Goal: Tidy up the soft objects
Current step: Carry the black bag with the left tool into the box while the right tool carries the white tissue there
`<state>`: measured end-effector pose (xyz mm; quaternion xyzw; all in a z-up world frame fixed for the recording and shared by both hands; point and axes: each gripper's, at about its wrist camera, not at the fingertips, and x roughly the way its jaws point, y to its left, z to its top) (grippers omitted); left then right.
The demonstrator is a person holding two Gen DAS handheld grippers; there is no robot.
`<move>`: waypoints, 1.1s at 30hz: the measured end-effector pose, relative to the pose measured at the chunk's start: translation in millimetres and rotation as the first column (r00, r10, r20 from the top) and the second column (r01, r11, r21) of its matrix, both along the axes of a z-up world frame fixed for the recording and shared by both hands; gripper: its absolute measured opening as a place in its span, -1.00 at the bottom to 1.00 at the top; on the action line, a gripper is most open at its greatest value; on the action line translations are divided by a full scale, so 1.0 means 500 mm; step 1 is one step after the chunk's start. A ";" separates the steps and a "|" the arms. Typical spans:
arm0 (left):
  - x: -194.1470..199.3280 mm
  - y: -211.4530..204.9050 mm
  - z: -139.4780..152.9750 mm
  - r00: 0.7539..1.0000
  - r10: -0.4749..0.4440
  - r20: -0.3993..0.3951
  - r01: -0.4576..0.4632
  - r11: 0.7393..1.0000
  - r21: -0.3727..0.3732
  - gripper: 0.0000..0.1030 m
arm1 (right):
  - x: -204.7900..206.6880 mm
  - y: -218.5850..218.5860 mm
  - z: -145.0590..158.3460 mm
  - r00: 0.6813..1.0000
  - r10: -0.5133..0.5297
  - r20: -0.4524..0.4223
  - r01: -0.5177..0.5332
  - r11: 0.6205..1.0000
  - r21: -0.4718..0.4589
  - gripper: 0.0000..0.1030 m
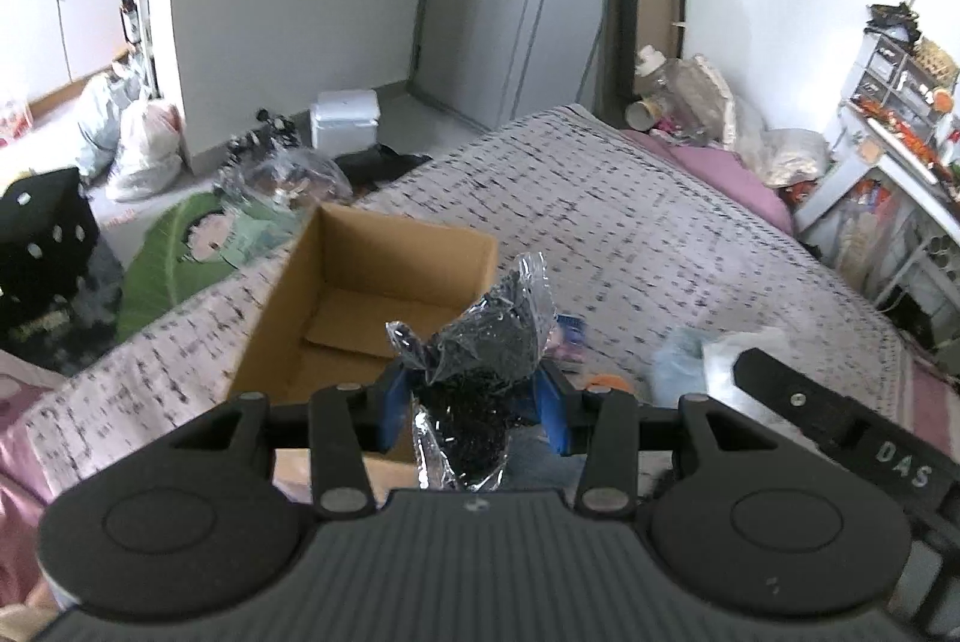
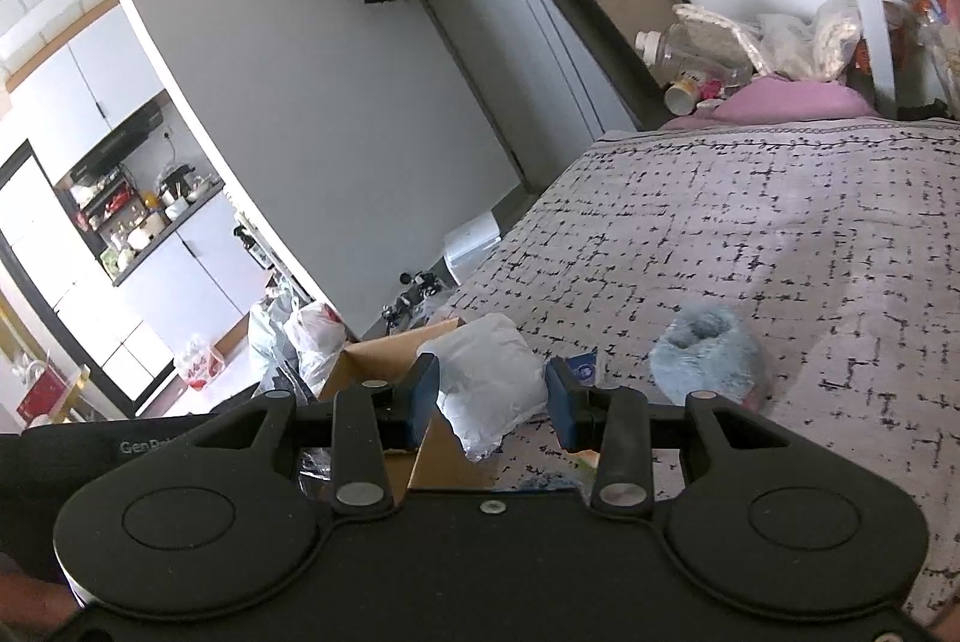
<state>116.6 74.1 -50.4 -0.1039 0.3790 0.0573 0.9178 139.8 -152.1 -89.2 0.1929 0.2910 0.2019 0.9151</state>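
Now the left tongs are clamped on a black soft object wrapped in clear crinkly plastic; its blue pads press the bundle from both sides, and the plastic sticks up above them. Just ahead of these tongs, a little to the left, stands an open cardboard box on the bed. Its inside shows only the bare brown bottom flaps. The bundle hangs near the close right corner of the box, and it is not clear if it is already over the opening.

The right tongs are clamped on a white soft packet in thin plastic, which fills the gap between the two blue pads. Behind and left of these tongs the edge of the same cardboard box shows. To the right of them a fluffy grey-blue object with a hollow top lies on the bed cover, apart from the tongs. A small blue item lies just beside the right pad; I cannot tell what it is.

Further ahead of both tongs, at the far end of the bed, there are a clear plastic bottle, a paper cup and some plastic bags. On the floor left of the box lie more bags and a white container.
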 end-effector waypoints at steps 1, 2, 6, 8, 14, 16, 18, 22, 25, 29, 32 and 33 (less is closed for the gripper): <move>0.002 0.005 -0.002 1.000 0.001 0.001 -0.001 1.000 0.006 -0.15 | 0.003 0.006 -0.001 1.000 0.005 -0.003 -0.005 1.000 -0.001 -0.26; 0.005 0.010 -0.003 1.000 0.002 0.002 -0.002 1.000 0.013 -0.15 | 0.006 0.012 -0.002 1.000 0.010 -0.006 -0.010 1.000 0.000 -0.26; 0.017 0.030 -0.011 1.000 0.004 -0.001 -0.004 0.999 0.035 -0.15 | 0.019 0.036 -0.005 1.000 0.027 -0.016 -0.027 1.000 0.001 -0.26; 0.025 0.043 -0.018 1.000 0.010 -0.009 -0.010 0.999 0.036 -0.15 | 0.025 0.046 -0.007 0.999 0.038 -0.020 -0.038 0.999 0.001 -0.26; 0.044 0.074 -0.034 0.999 0.034 -0.029 -0.033 0.999 0.038 -0.15 | 0.041 0.077 -0.014 0.996 0.080 -0.034 -0.080 0.997 0.009 -0.26; 0.052 0.086 -0.040 0.999 0.040 -0.037 -0.039 0.999 0.030 -0.15 | 0.044 0.088 -0.016 0.995 0.095 -0.037 -0.095 0.995 0.011 -0.26; 0.057 0.098 -0.046 0.998 0.053 -0.044 -0.052 0.998 0.022 -0.15 | 0.046 0.102 -0.018 0.993 0.111 -0.040 -0.110 0.994 0.014 -0.26; 0.067 0.118 -0.061 0.995 0.076 -0.061 -0.075 0.997 0.014 -0.15 | 0.055 0.131 -0.027 0.990 0.130 -0.056 -0.129 0.991 0.019 -0.26; 0.074 0.134 -0.074 0.992 0.093 -0.084 -0.092 0.996 0.020 -0.14 | 0.061 0.154 -0.037 0.986 0.148 -0.072 -0.147 0.989 0.022 -0.26; 0.082 0.157 -0.097 0.986 0.114 -0.118 -0.115 0.993 0.006 -0.13 | 0.067 0.184 -0.047 0.982 0.171 -0.085 -0.170 0.985 0.017 -0.26; 0.088 0.170 -0.112 0.983 0.121 -0.141 -0.122 0.993 0.003 -0.13 | 0.074 0.201 -0.055 0.980 0.176 -0.097 -0.174 0.984 0.027 -0.26; 0.088 0.174 -0.113 0.981 0.129 -0.144 -0.130 0.992 0.007 -0.10 | 0.076 0.206 -0.058 0.978 0.178 -0.105 -0.176 0.984 0.030 -0.26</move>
